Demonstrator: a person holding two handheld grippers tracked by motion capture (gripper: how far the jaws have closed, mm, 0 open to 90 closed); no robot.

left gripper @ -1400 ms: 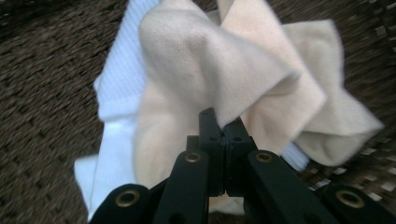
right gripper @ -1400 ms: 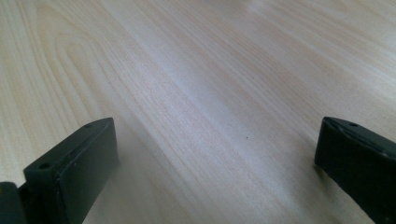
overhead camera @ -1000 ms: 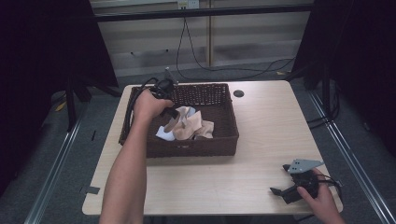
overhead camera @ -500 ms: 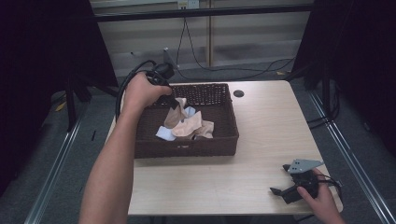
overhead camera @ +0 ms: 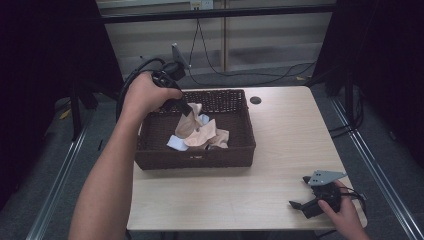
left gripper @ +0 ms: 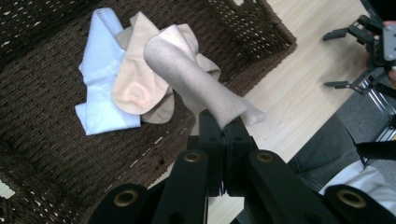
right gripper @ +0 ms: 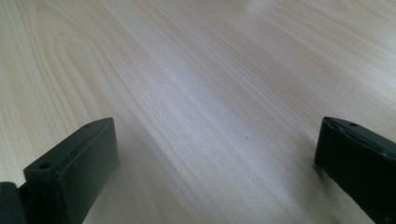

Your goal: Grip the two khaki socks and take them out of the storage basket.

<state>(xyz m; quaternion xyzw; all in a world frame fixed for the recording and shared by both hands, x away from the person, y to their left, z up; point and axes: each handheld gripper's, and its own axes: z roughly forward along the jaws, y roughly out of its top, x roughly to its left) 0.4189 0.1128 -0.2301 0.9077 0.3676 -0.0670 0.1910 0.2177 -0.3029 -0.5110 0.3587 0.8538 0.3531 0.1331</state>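
1. The left gripper [left gripper: 225, 135] has its jaws closed on one end of a beige sock [left gripper: 196, 79]. In the left gripper view the two black jaws meet with the fabric pinched between them.

2. The sock hangs from that grip above the basket [overhead camera: 240, 150]. Its free end droops toward the pile below, which suggests it is being lifted out by one end so that it comes away singly.

3. In the high view the left gripper [overhead camera: 186, 111] sits over the back left part of the basket, with the sock [overhead camera: 189, 122] trailing down under it.

4. On the basket floor lie a light blue sock [left gripper: 100, 70] and a peach sock [left gripper: 137, 86], overlapping. The held sock's lower end is close over them; whether it touches them cannot be told.

5. The right gripper [overhead camera: 312, 197] rests on the counter [overhead camera: 280, 110] near its front right corner, well apart from the basket. Its jaws stand wide open with nothing between them, as the right gripper view shows bare wood [right gripper: 196, 93] there. It appears parked, waiting.

6. Judgement: sorting is at an early stage, since most socks lie in the basket. A snag on the pile is the risk.
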